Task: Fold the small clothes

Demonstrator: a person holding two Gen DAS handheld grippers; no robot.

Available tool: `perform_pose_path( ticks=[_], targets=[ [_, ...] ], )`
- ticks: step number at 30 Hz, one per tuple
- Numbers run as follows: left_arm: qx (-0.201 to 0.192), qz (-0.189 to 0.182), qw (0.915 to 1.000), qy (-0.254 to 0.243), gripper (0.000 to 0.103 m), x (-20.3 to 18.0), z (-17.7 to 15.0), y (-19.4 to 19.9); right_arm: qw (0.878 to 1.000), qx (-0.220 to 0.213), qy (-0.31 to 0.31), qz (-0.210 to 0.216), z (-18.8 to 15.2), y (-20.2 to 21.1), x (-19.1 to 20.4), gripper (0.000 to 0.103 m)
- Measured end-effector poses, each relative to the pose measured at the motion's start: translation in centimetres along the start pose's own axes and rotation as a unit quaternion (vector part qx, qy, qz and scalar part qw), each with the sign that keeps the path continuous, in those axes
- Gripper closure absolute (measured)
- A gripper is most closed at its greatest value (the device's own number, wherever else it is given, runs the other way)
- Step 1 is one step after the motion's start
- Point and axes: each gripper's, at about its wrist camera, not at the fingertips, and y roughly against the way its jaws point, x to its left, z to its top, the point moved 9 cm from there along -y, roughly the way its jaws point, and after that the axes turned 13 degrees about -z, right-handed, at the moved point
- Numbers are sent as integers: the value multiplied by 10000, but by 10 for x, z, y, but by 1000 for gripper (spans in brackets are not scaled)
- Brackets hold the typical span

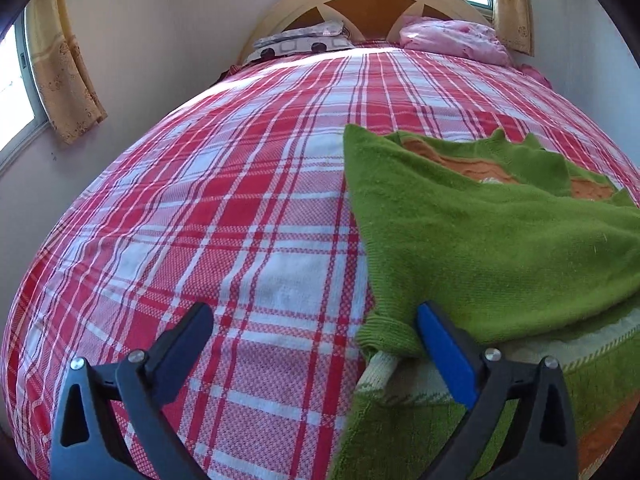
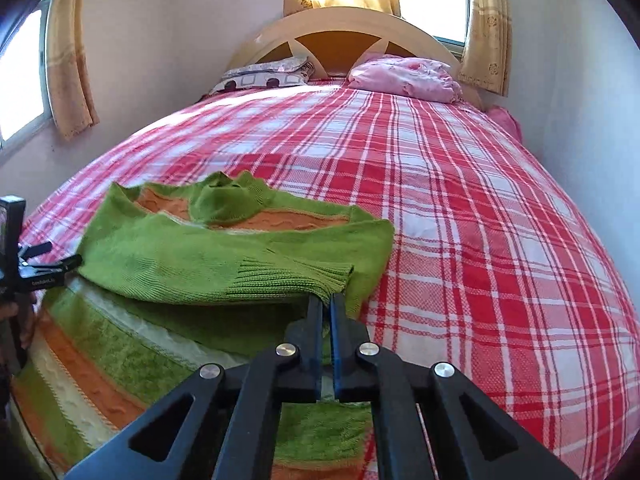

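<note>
My right tongs, bottom centre of the right wrist view, are pressed together on the ribbed cuff of a green sweater, whose sleeve is folded across its striped body at lower left of the frame. My left tongs stand wide apart at the bottom of the left wrist view, the blue-padded finger touching the sweater's other ribbed cuff, the black finger over bare bedspread. The sweater lies on a red-and-white plaid bed. At the top of the frame, a pink pillow and a patterned pillow rest against the arched headboard
</note>
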Motion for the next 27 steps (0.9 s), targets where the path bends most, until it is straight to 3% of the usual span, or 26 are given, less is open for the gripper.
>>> perform_pose_path(
  ticks=[4, 7, 10, 12, 13, 14, 16, 19, 23, 27],
  targets=[
    [-34, -90, 9999, -80, 0, -5, 0, 1, 9980, 363, -49, -522, -23, -26, -20, 103],
    [-77, -113, 9999, 79, 0, 1, 0, 3, 9965, 564, -482, -377, -33, -30, -38, 103],
    [-269, -139, 9993, 241, 0, 6, 2, 10, 9969, 283, -671, -303, -21, -11, -45, 102],
    [-204, -172, 9992, 281, 0, 7, 0, 7, 9971, 243, -723, 8, -10, -1, -36, 79],
    [-144, -188, 9993, 299, 0, 7, 0, 4, 9970, 216, -717, 212, -5, 4, -28, 44],
    [-103, -192, 9992, 330, 0, 7, -1, 2, 9960, 128, -745, 477, 2, 9, -19, 31],
    [-89, -230, 9990, 386, 0, 8, -2, 1, 9948, 59, -760, 673, 11, 12, -7, 31],
    [-202, -223, 9984, 469, 0, 11, -2, 6, 9953, 262, -687, 626, 14, -5, 7, 31],
    [-554, -238, 9950, 796, 0, 23, 1, 20, 9887, 971, -895, 703, -8, -34, 10, 57],
    [-408, -318, 9919, 1159, 0, 33, -5, 13, 9887, 806, -878, 915, -11, -18, 7, 57]
  ],
)
